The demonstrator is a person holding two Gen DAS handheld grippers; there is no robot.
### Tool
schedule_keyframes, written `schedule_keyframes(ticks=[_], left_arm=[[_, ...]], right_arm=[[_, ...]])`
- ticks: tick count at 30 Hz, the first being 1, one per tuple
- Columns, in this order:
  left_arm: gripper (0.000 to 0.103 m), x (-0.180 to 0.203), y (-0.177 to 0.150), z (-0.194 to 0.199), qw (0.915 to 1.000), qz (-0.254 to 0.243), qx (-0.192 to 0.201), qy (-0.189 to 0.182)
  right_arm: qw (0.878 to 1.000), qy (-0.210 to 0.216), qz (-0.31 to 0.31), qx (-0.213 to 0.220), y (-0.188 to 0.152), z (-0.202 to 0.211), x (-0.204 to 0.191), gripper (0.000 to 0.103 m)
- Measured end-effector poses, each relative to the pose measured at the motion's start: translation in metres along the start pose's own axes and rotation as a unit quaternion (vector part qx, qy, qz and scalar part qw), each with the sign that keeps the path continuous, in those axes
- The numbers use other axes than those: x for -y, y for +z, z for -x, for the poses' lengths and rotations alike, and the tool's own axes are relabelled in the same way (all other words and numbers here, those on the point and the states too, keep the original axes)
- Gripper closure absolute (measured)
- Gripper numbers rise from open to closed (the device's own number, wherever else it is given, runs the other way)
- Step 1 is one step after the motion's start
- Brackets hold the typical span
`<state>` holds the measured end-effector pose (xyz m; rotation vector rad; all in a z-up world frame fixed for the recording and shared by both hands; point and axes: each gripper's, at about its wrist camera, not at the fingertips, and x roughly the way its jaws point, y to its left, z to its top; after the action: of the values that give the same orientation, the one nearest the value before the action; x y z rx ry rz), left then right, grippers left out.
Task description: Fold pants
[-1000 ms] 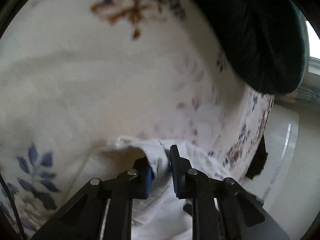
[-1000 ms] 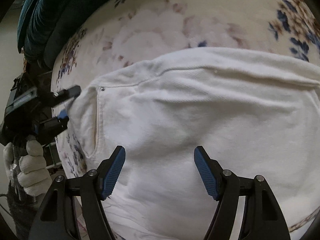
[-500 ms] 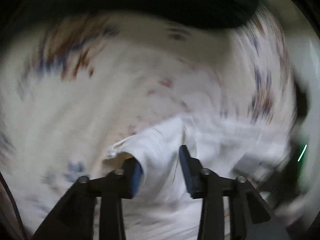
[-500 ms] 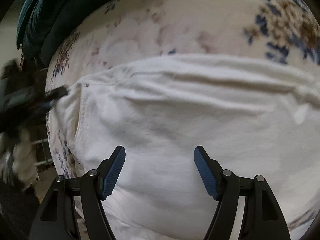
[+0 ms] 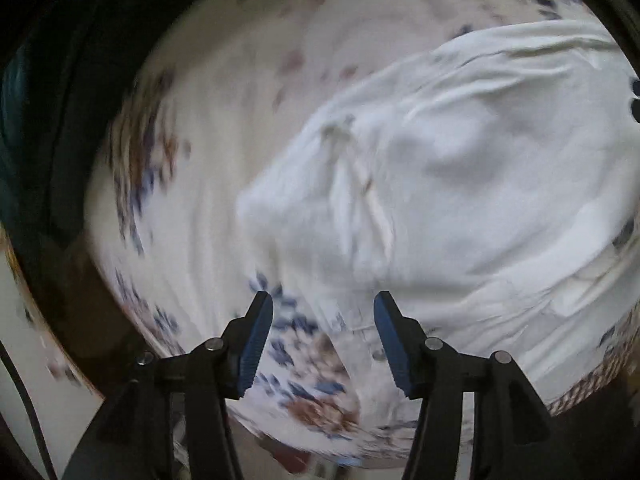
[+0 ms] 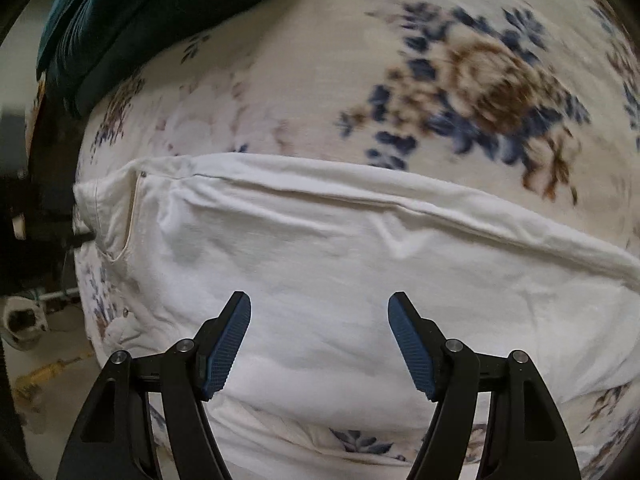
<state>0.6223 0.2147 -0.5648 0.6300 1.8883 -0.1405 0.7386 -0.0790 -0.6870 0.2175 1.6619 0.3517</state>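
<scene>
Pants (image 6: 340, 280): white, creased cotton seemingly; left hand-held gripper (image 5: 323, 316) opening, right hand-held gripper (image 6: 319, 316) released.

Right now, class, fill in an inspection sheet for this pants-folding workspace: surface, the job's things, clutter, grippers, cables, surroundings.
Surface: floral cover, cream with blue and brown flowers, spread under the work.
Job's things: white pants lying flat on the cover, creased, a pocket with a rivet at their left end in the right wrist view.
Clutter: dark teal fabric piled at the cover's far left corner.
Grippers: left gripper opening, nothing between its pads, above the pants' edge; right gripper open, empty, above the pants.
Cables: thin dark cable at the left wrist view's lower left.
Surroundings: pale floor beside the cover, with blurred objects.
</scene>
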Motion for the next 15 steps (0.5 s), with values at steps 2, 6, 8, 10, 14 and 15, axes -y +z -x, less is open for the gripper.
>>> schedule_keyframes(ticks=[2, 6, 8, 10, 14, 15], left_arm=[[0.053, 0.012, 0.007, 0.0, 0.9998, 0.004, 0.009, -0.015], [0.053, 0.065, 0.052, 0.024, 0.9911, -0.089, 0.095, 0.029], [0.052, 0.084, 0.077, 0.028, 0.9832, -0.14, 0.115, 0.024], [0.052, 0.096, 0.1, 0.024, 0.9772, -0.178, 0.116, 0.002], [0.053, 0.112, 0.137, 0.003, 0.9689, -0.234, 0.076, -0.029], [0.053, 0.114, 0.144, -0.006, 0.9678, -0.242, 0.062, -0.031]], right_arm=[[1.0, -0.003, -0.02, -0.002, -0.001, -0.003, 0.014, 0.029], [0.998, 0.0, -0.062, -0.022, 0.0, -0.017, 0.026, 0.029], [0.998, 0.011, -0.063, -0.022, 0.005, -0.018, 0.028, 0.029], [0.999, -0.005, -0.043, -0.024, 0.01, -0.019, 0.027, 0.029], [0.998, -0.051, 0.009, -0.035, 0.025, -0.018, 0.031, 0.029], [0.997, -0.065, 0.022, -0.037, 0.029, -0.017, 0.035, 0.029]])
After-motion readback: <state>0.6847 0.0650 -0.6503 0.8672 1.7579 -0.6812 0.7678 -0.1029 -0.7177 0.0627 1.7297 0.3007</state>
